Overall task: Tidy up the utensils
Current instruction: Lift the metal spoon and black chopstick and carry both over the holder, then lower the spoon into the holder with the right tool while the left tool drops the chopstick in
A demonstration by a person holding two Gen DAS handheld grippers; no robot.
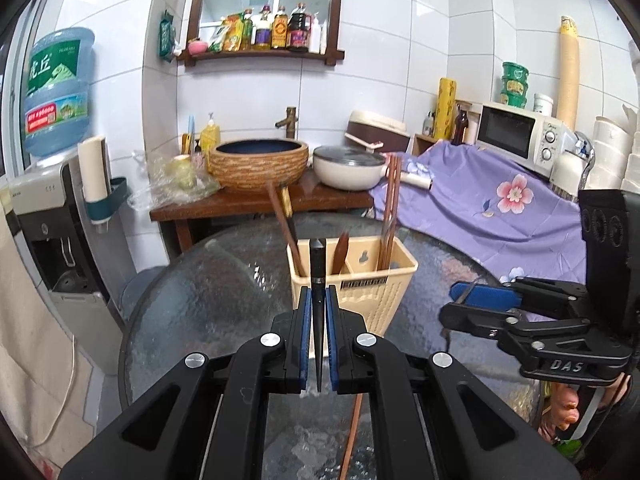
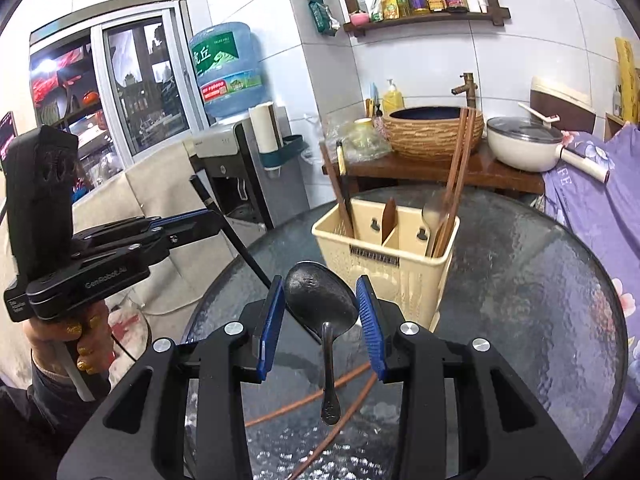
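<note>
The left gripper (image 1: pixel 319 336) is closed on a black chopstick (image 1: pixel 318 280), its long axis pointing to 12 o'clock at the beige holder (image 1: pixel 360 292) just beyond; the right gripper (image 2: pixel 322 320) stands open around a dark spoon (image 2: pixel 320 300) lying on the glass table (image 2: pixel 540 280)

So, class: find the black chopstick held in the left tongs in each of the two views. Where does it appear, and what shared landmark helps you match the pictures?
Left wrist view: black chopstick stands at centre, clamped between the left tongs.
Right wrist view: black chopstick slants at left of centre, held by the left tongs.
Shared landmark: the beige utensil holder on the glass table.
</note>
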